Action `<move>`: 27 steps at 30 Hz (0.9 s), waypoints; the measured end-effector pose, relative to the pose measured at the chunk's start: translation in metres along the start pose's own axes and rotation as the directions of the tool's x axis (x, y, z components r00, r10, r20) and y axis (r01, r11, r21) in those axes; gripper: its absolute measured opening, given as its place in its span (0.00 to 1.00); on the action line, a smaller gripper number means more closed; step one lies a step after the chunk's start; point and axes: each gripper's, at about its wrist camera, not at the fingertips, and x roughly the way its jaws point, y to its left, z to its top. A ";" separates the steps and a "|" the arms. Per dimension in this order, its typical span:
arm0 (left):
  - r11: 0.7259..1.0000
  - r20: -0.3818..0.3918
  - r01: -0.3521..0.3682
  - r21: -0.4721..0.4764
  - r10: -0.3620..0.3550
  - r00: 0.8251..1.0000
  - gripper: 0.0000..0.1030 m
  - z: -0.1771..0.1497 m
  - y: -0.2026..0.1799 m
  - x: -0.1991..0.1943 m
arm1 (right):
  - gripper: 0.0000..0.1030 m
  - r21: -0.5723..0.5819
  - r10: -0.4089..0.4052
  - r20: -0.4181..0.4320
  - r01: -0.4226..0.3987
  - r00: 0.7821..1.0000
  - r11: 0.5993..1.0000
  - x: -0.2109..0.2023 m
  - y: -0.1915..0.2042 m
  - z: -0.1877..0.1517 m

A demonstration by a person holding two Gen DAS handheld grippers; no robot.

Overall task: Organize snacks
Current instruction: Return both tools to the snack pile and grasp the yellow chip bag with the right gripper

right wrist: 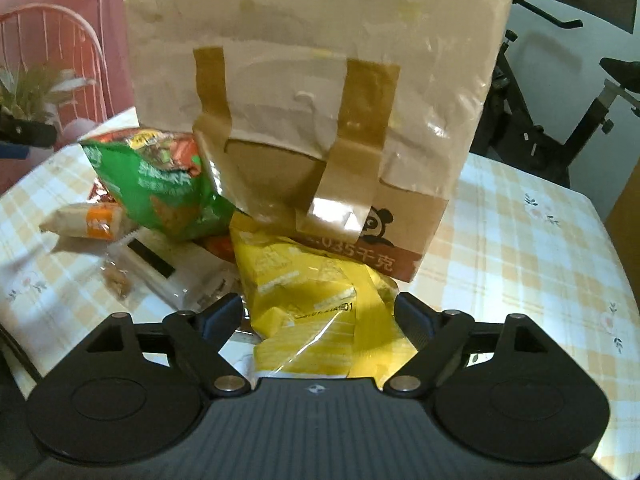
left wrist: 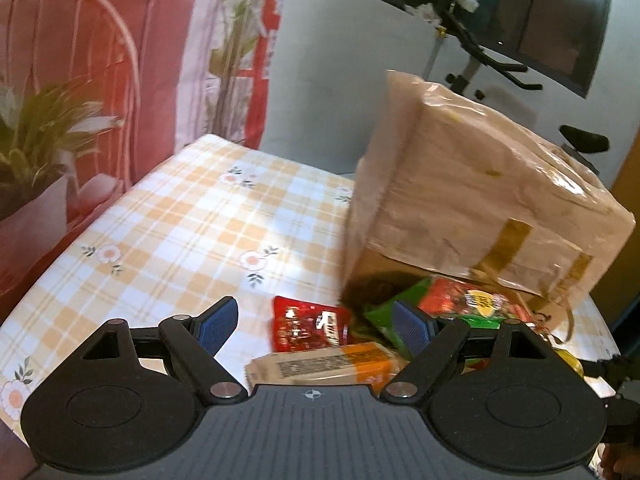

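Right wrist view: tape-wrapped cardboard box [right wrist: 312, 92] tips over spilled snacks (evidently emptied); right gripper [right wrist: 319, 316] spreads released jaws around the crinkled yellow packet [right wrist: 316, 300], left gripper [left wrist: 316, 320] likewise released.

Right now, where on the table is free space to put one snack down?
Free: the checked tablecloth left of the cardboard box, reaching toward the plant; also the cloth right of the box in the right wrist view. Crowded: in front of the box, where the red packet, green bag, yellow bag and orange-white pack pile up.
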 end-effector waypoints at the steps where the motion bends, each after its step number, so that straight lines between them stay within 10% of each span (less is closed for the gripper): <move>1: 1.000 -0.001 -0.004 -0.005 0.004 1.000 0.83 0.001 0.000 0.001 | 0.83 -0.001 -0.002 0.000 0.002 1.000 1.000 0.000 -0.002 -0.002; 11: 0.997 -0.080 0.069 0.031 -0.066 0.995 0.64 -0.002 -0.001 0.027 | 0.67 0.006 0.035 0.036 -0.036 0.999 0.999 -0.005 -0.004 -0.011; 27: 0.972 -0.237 0.234 0.035 -0.219 0.946 0.64 -0.008 -0.001 0.082 | 0.67 0.034 0.048 0.051 -0.050 0.998 0.998 -0.006 -0.007 -0.014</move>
